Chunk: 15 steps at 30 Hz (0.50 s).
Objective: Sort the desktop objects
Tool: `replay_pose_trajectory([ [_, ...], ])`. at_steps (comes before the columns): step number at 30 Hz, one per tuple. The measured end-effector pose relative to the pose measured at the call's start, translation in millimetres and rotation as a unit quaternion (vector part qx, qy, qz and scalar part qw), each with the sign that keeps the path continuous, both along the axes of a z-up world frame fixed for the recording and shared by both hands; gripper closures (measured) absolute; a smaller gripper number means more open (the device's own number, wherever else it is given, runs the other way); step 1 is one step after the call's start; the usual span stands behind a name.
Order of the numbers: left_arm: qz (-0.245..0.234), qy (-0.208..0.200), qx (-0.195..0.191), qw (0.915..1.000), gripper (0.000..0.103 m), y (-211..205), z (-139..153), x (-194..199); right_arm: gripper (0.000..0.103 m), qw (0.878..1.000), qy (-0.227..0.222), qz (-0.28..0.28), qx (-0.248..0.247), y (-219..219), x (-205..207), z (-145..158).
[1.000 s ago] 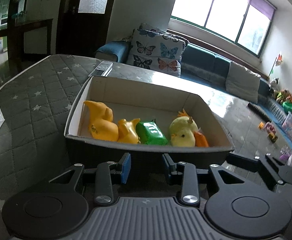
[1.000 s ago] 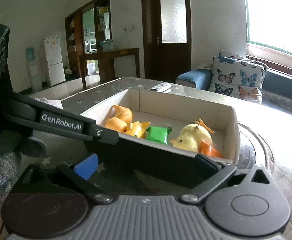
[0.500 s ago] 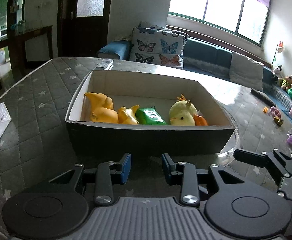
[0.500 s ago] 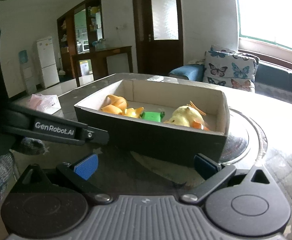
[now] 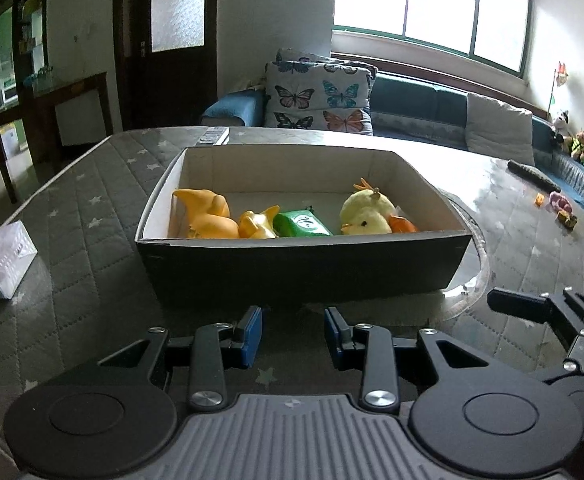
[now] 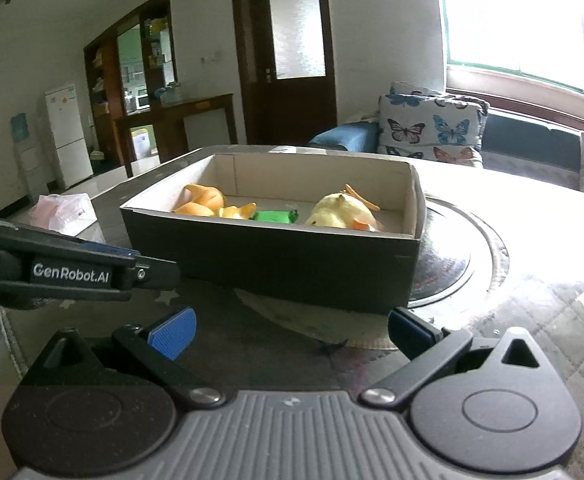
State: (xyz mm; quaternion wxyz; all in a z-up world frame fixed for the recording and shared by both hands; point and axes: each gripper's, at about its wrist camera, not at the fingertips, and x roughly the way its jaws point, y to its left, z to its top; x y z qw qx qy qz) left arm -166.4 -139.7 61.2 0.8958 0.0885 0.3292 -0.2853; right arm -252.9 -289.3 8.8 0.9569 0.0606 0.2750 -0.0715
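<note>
Ahead of the left gripper (image 5: 293, 335), jaws slightly apart and empty, a black box (image 5: 303, 266) on the quilted table (image 5: 72, 240) holds orange toys (image 5: 208, 216), a green packet (image 5: 301, 224) and a yellow plush chick (image 5: 365, 216). Right wrist view: right gripper (image 6: 292, 330), spread wide and empty, faces the same box (image 6: 276, 260).

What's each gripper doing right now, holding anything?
Left gripper: open, narrow gap, nothing between the pads, short of the box.
Right gripper: open wide, empty.
</note>
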Motion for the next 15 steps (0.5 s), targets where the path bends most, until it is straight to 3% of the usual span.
replay_pose_trajectory([
  [15,0.003,-0.033,0.030,0.9990,0.067,-7.7,-7.3,-12.6,0.000,1.000,0.012,-0.019,-0.013,6.4,-3.8,-8.3],
])
